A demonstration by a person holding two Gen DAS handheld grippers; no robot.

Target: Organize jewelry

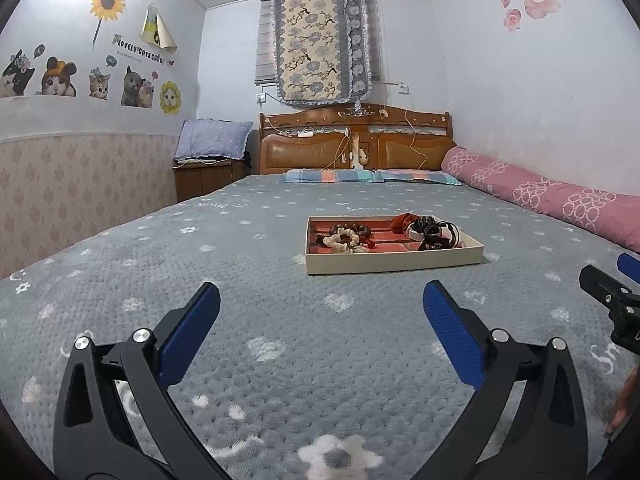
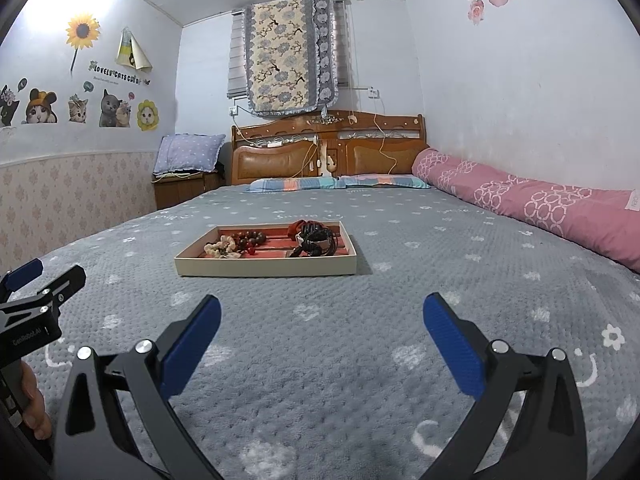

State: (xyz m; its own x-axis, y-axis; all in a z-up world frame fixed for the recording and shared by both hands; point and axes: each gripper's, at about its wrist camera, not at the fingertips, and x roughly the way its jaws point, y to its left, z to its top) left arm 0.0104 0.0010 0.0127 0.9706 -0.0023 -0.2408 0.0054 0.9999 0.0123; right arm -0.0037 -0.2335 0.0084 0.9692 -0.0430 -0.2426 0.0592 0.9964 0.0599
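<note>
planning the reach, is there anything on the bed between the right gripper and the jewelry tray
Nothing: in the right wrist view only bare grey bedspread lies between the open right gripper and the tray.

A tray (image 1: 394,258) lay on the bed (image 1: 240,280), well ahead of both claws, roughly midway along the bed's length. Inside it, a bead bracelet (image 1: 352,229) and a scrunchie (image 1: 344,239) sat in the left part, touching each other, and a tangle of cords (image 1: 434,232) filled the right part. Behind the tray, two flat pillows (image 1: 370,176) lay side by side against the headboard (image 1: 356,142). A long bolster (image 1: 540,196) ran along the bed's right edge against the wall. Left of the headboard stood a nightstand (image 1: 204,176) with a cushion (image 1: 214,140) on top. The left claw (image 1: 320,294) hovered over the near bed, the right claw (image 2: 322,306) beside it.
</note>
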